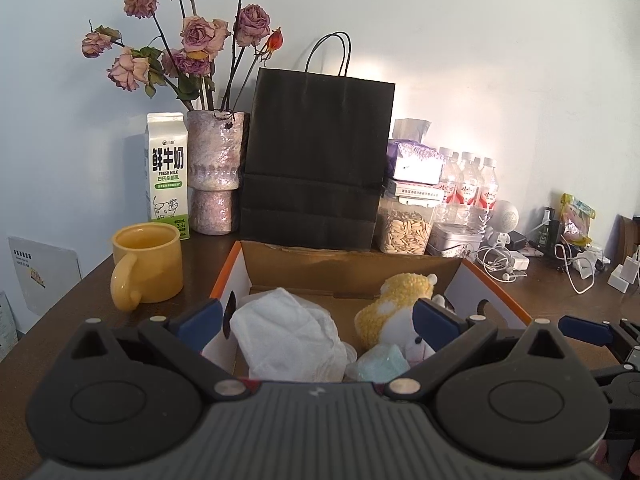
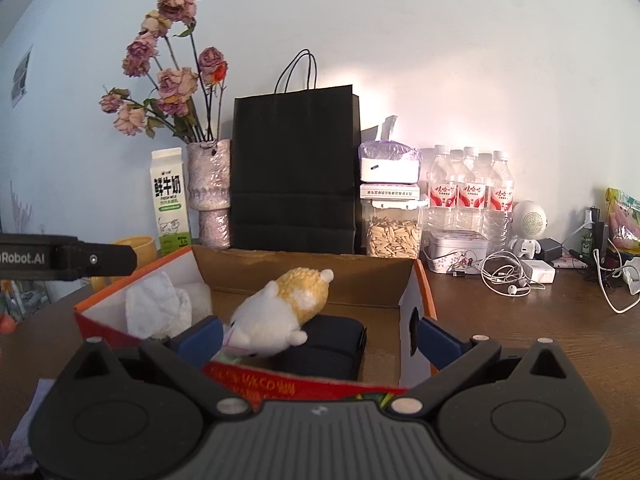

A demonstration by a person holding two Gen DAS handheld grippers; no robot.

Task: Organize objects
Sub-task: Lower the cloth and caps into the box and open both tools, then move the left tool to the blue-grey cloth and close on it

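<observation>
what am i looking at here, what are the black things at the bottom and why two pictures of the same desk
Each picture comes from a camera mounted on a handheld grasping tool; a person holds one in each hand. The black shapes at the bottom are the tool bodies, and the blue tips are their fingers. One view shows the left tool, the other the right tool. Both are open and hold nothing. They face a cardboard box containing a plush toy, a white cloth and a dark pouch. Behind it on the desk stand a yellow mug, a milk carton, a vase of dried roses, a black paper bag and water bottles.
</observation>
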